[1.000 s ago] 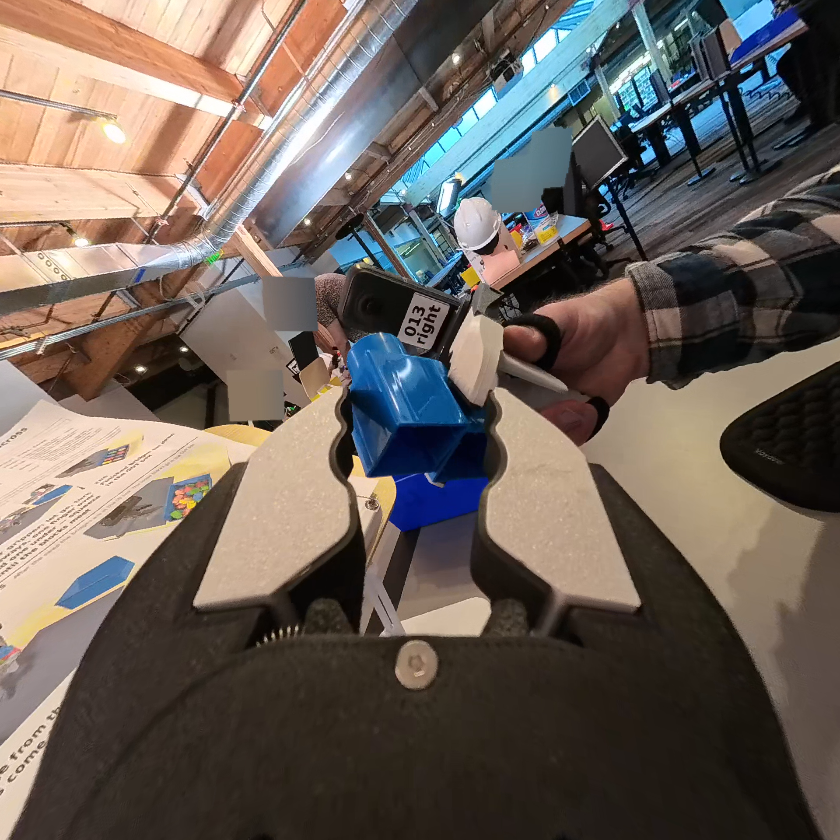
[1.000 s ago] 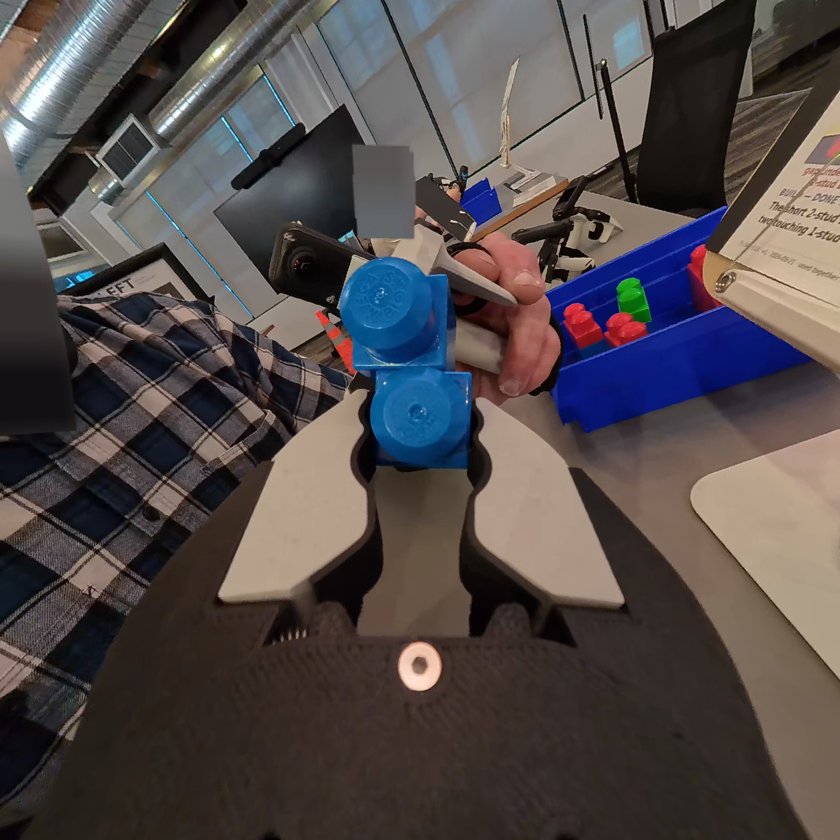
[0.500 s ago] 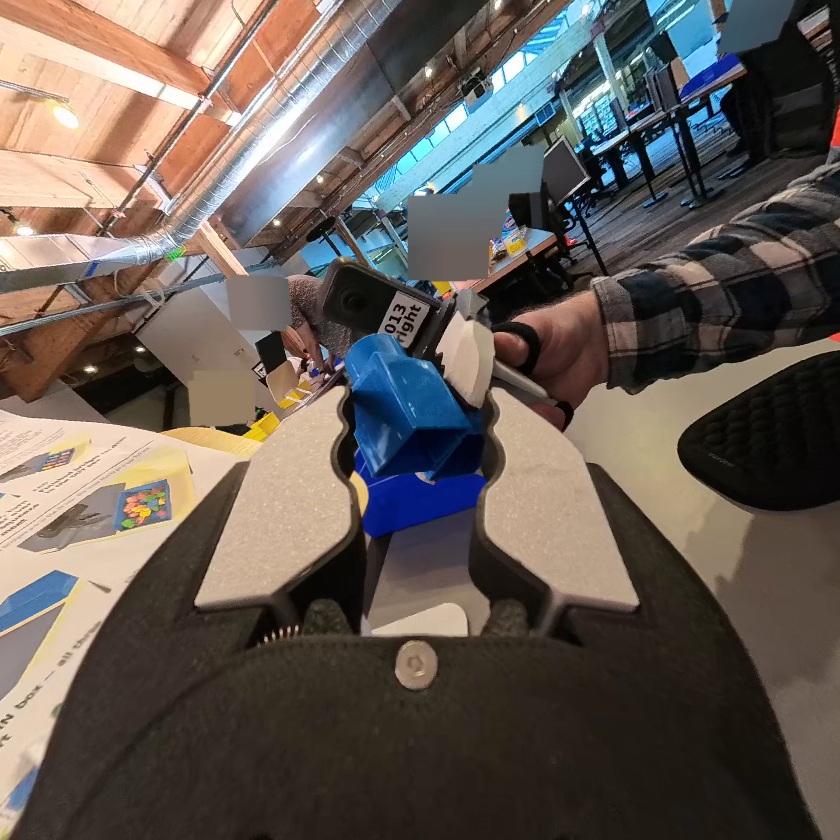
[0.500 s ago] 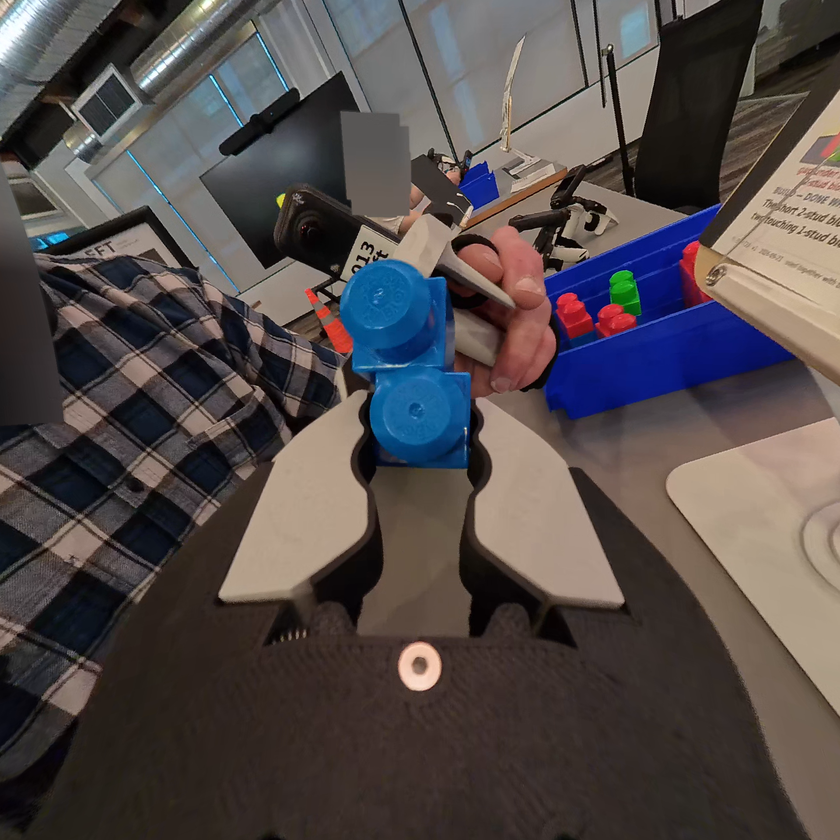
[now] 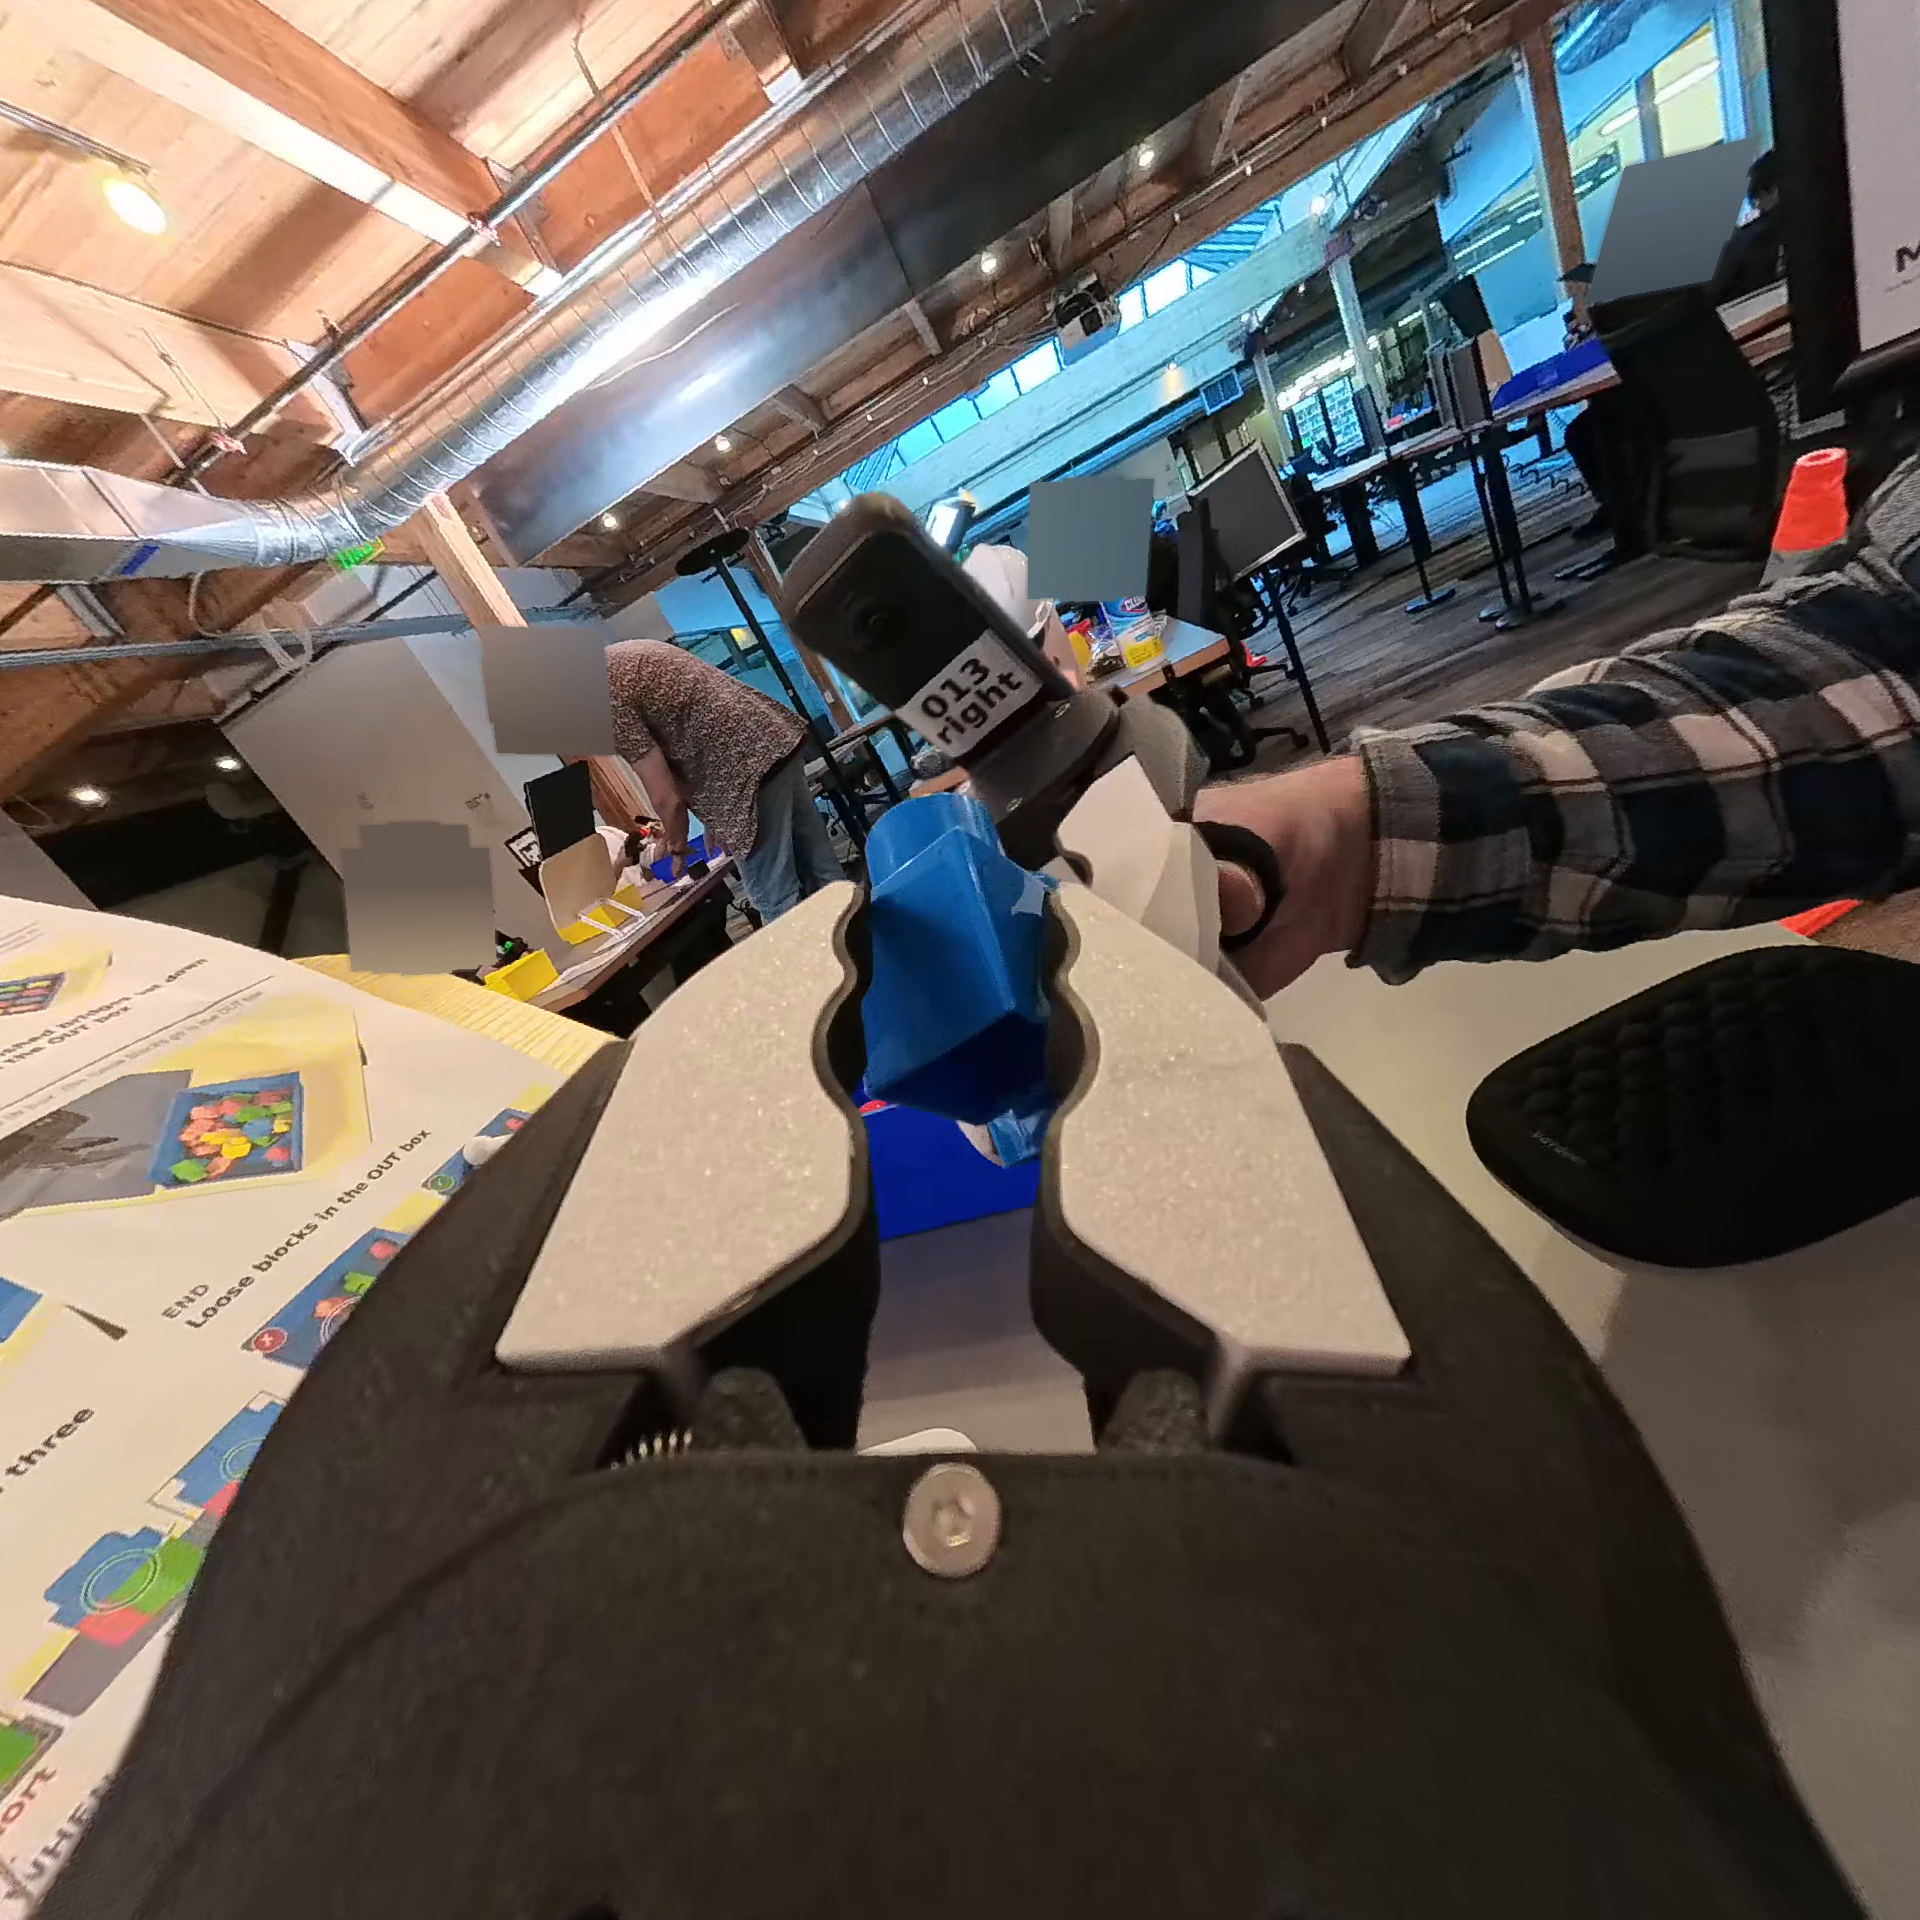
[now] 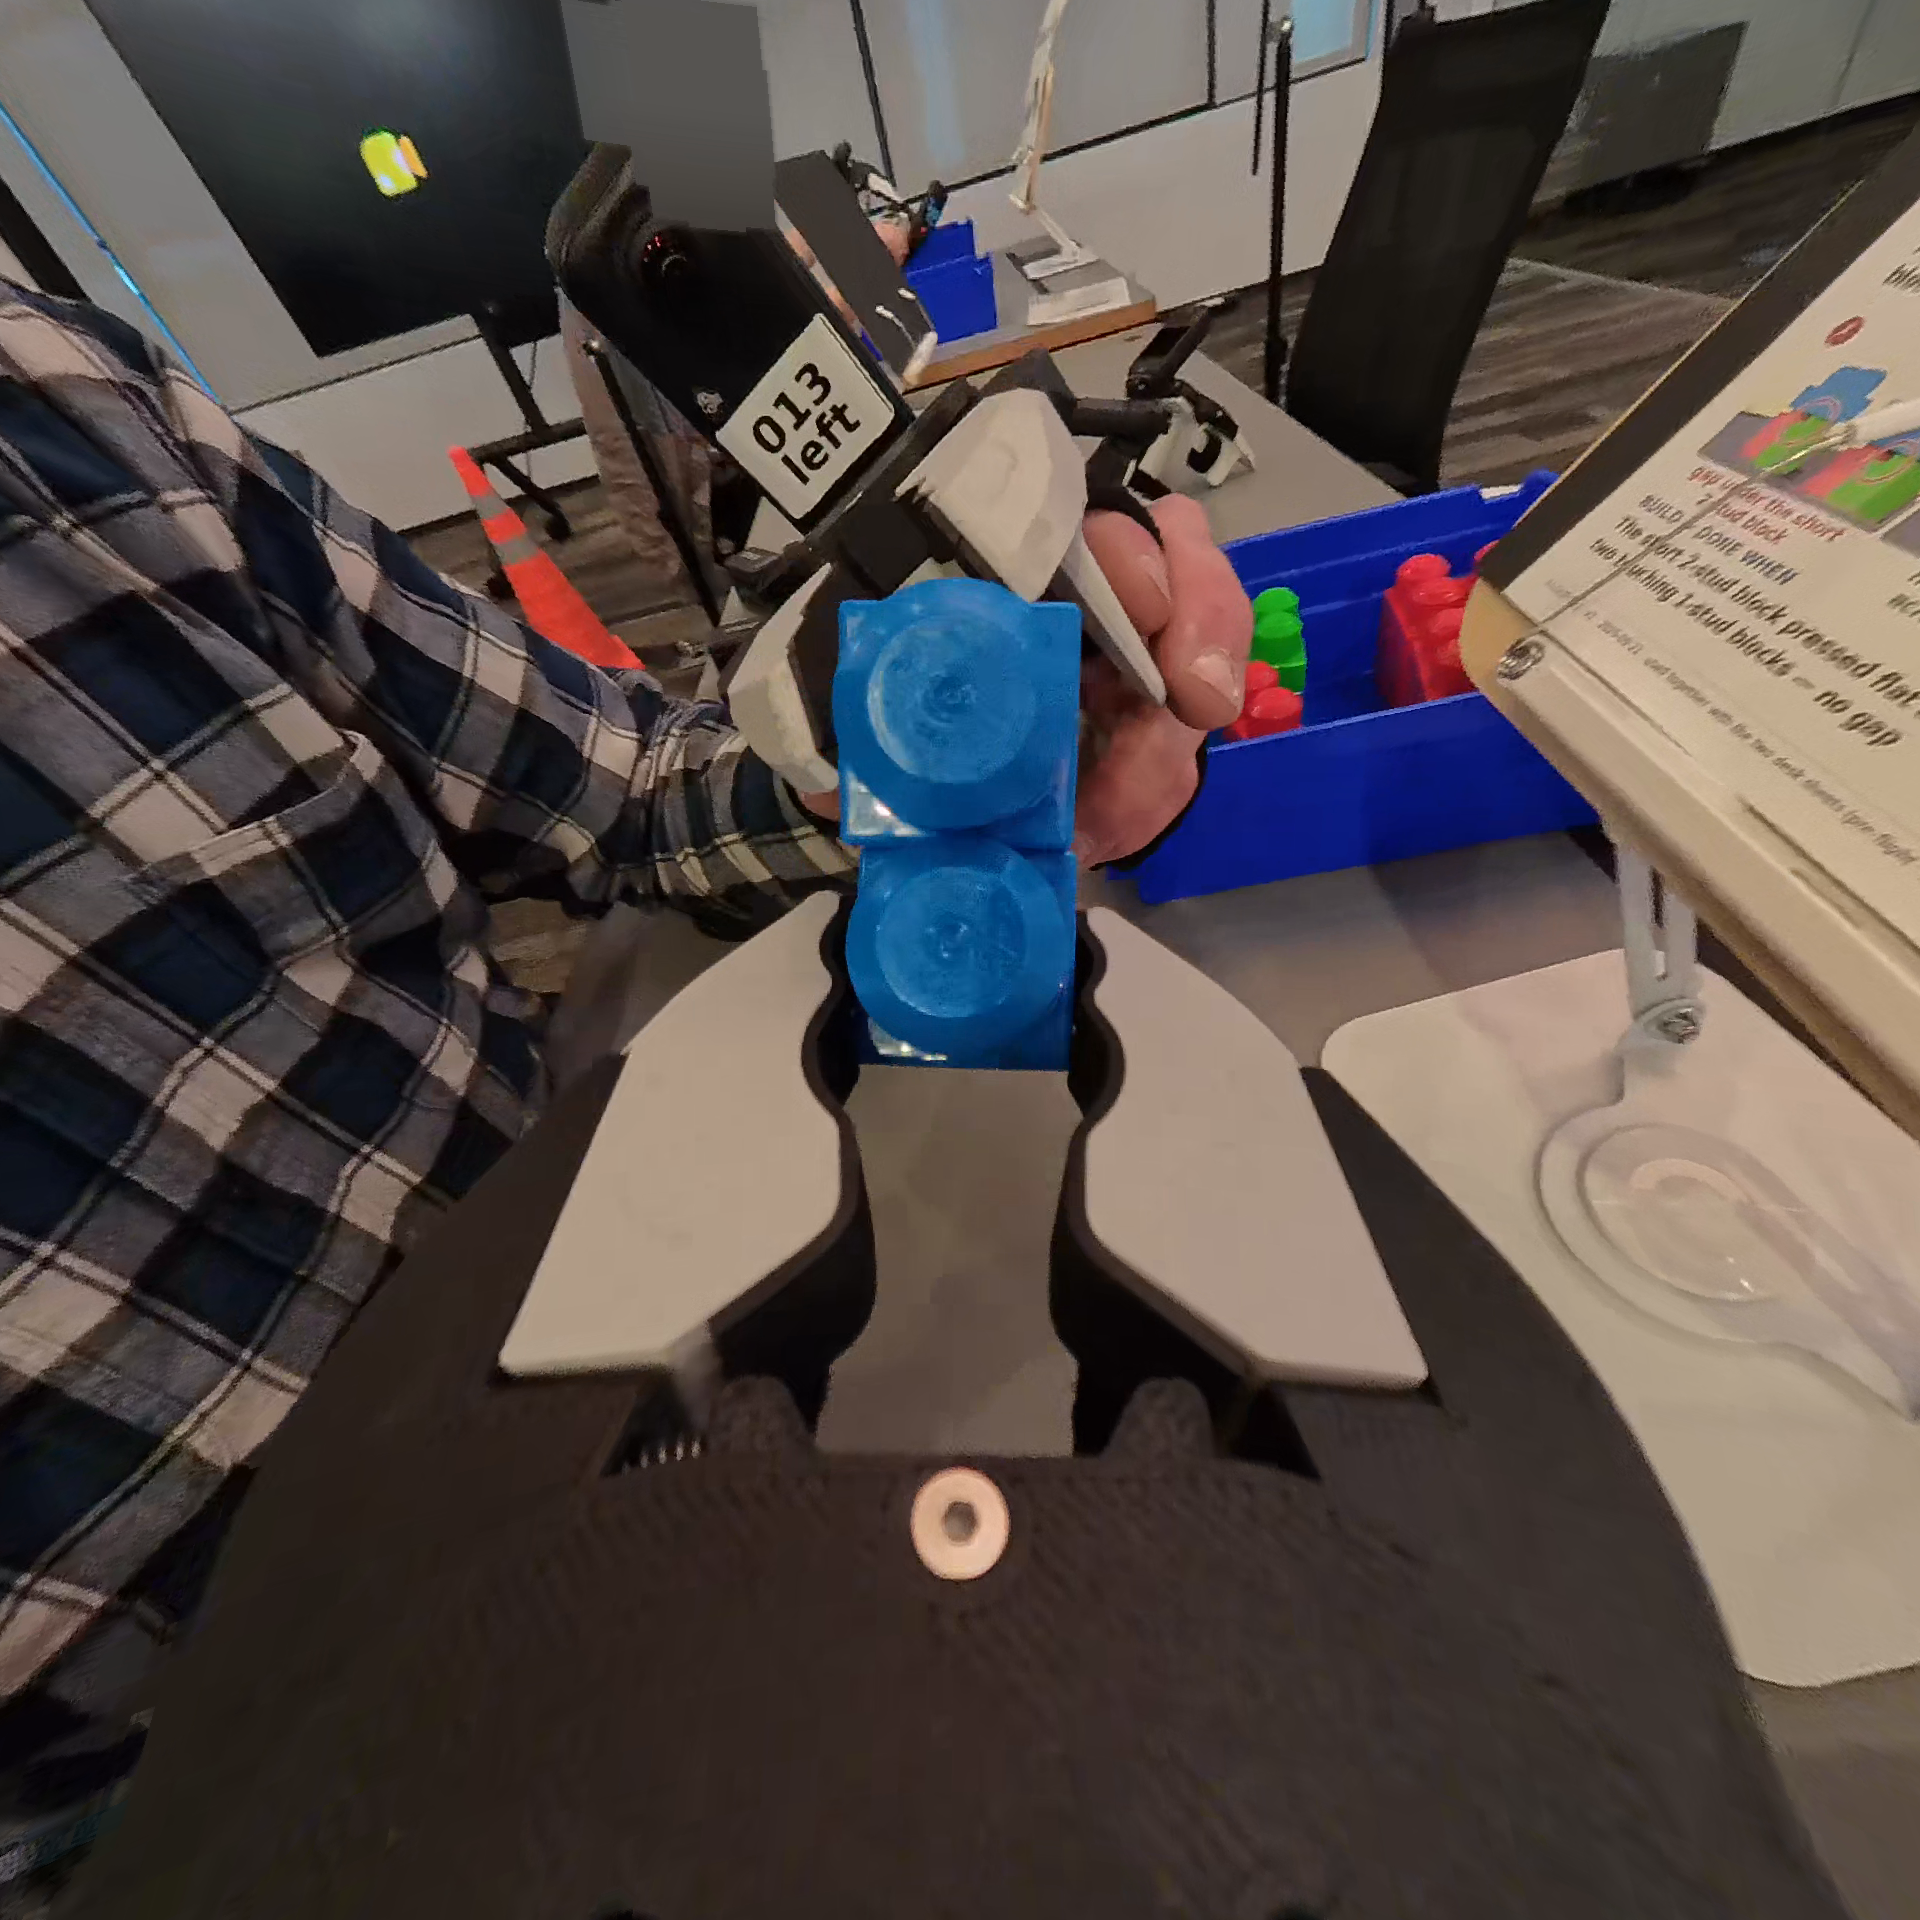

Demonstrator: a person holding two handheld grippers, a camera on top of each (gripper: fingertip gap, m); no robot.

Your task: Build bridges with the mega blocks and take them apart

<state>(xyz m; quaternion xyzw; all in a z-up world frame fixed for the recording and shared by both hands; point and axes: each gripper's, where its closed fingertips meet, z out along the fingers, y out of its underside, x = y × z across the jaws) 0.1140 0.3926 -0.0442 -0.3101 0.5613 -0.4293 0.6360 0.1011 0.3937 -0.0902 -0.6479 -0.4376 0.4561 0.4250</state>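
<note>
Grey table (image 6: 1403, 935), open-plan workshop

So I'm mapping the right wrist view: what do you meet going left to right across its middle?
Plaid sleeve → blue block → hand → green block → red block → instruction board.

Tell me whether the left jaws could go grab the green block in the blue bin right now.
Probably not yet: the left gripper is closed on the blue block, so it must release before reaching the green block.
</note>
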